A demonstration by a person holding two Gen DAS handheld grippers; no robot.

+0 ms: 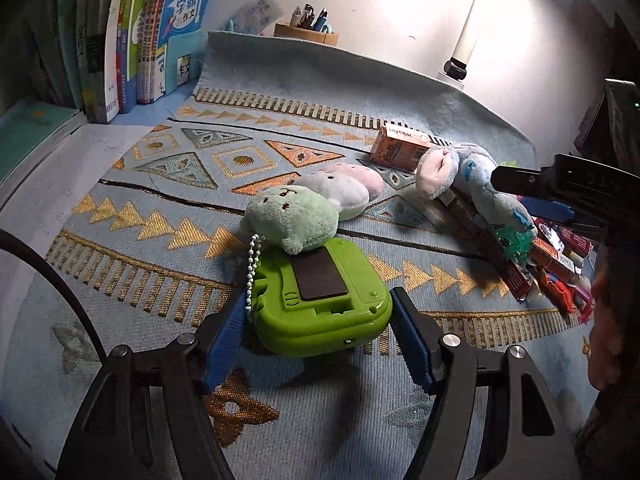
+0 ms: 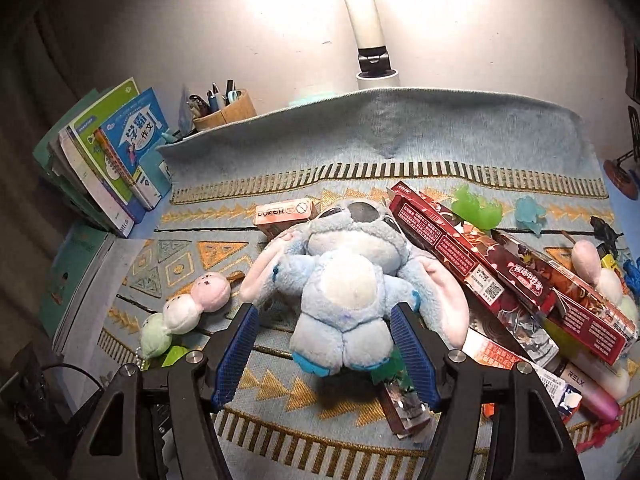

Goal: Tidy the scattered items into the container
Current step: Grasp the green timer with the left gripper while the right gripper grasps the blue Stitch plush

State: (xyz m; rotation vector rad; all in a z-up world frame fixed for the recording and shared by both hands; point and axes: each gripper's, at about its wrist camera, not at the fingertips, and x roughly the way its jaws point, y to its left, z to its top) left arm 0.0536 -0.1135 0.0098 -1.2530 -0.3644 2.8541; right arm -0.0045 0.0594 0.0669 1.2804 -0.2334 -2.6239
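The left gripper clamps a green plastic case; the right gripper grips a blue plush toy above the patterned cloth.

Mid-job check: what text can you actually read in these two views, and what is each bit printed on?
"POKER": orange card box behind the blue plush.
"RELX": pink and white device at the right edge.
"学霸 作文": blue book cover among the standing books.
Red boxes: print and QR code too small to read.
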